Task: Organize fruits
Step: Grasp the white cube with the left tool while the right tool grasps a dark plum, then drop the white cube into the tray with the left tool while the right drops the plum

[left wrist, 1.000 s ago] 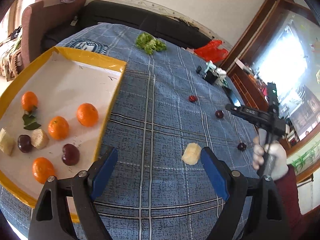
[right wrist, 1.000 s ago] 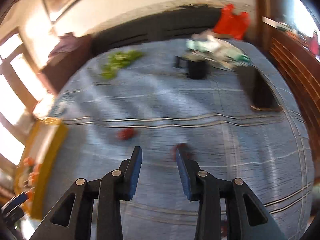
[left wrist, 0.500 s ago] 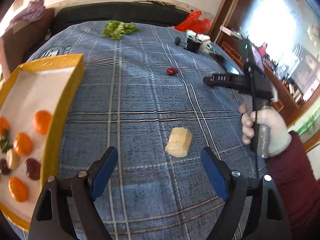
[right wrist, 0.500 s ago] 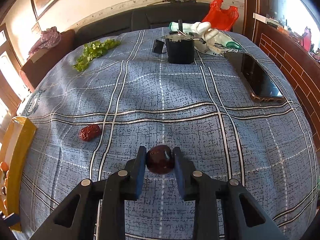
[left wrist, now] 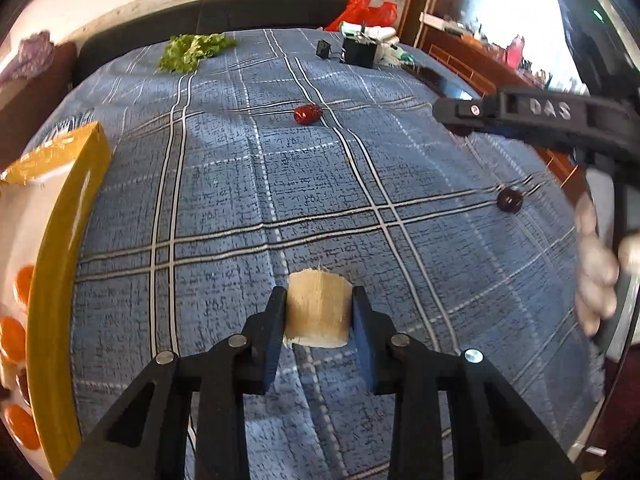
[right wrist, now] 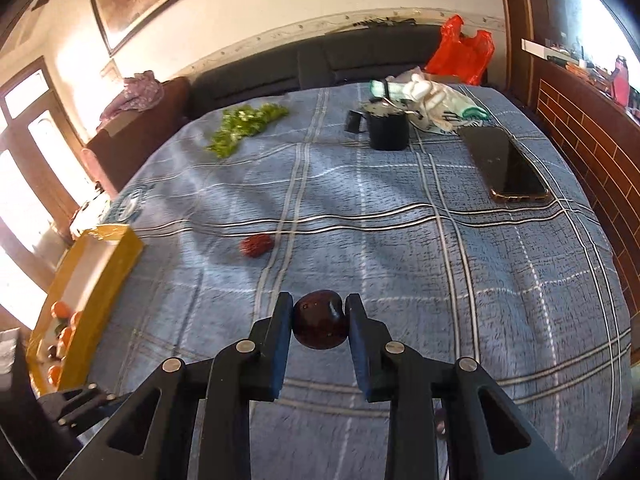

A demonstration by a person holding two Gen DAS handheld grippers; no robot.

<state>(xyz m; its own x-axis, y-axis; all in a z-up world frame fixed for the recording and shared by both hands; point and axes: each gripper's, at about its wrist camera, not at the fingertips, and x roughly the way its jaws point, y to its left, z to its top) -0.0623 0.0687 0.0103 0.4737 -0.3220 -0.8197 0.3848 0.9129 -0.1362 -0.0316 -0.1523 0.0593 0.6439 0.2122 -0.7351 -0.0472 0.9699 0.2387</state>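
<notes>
1. L tool [left wrist: 319, 312]: blue pads clamped on both sides of a pale, fibrous cylinder chunk [left wrist: 317, 311]; chunk sits between the fingers, low over the blue plaid cloth [left wrist: 248, 184].
2. R tool [right wrist: 319, 322]: pads pressed against a dark red round fruit [right wrist: 319, 324], held between them above the cloth.
3. R tool also seen from L cam, upper right, black body marked "DAS"; gloved hand [left wrist: 596, 276] on its handle, blurred at frame edge.
4. Yellow-rimmed tray [left wrist: 60, 232] w/ white floor at far left of L view; several oranges [left wrist: 12, 338] inside near its rim. Same tray [right wrist: 100, 276] lower left in R view, oranges + dark fruit partly visible in it.
5. Loose on cloth: wrinkled red fruit [left wrist: 307, 114] mid-far, on a plaid line; small dark round fruit [left wrist: 509, 200] toward the right, well apart from it.
6. Far end of cloth: leafy greens [right wrist: 244, 126], black cup [right wrist: 387, 130] w/ small black block just beside, white cloth bundle [right wrist: 432, 102] behind the cup, red plastic bag [right wrist: 460, 54] beyond.
7. Phone [right wrist: 506, 166] lies flat, screen up, near R edge of the cloth.
</notes>
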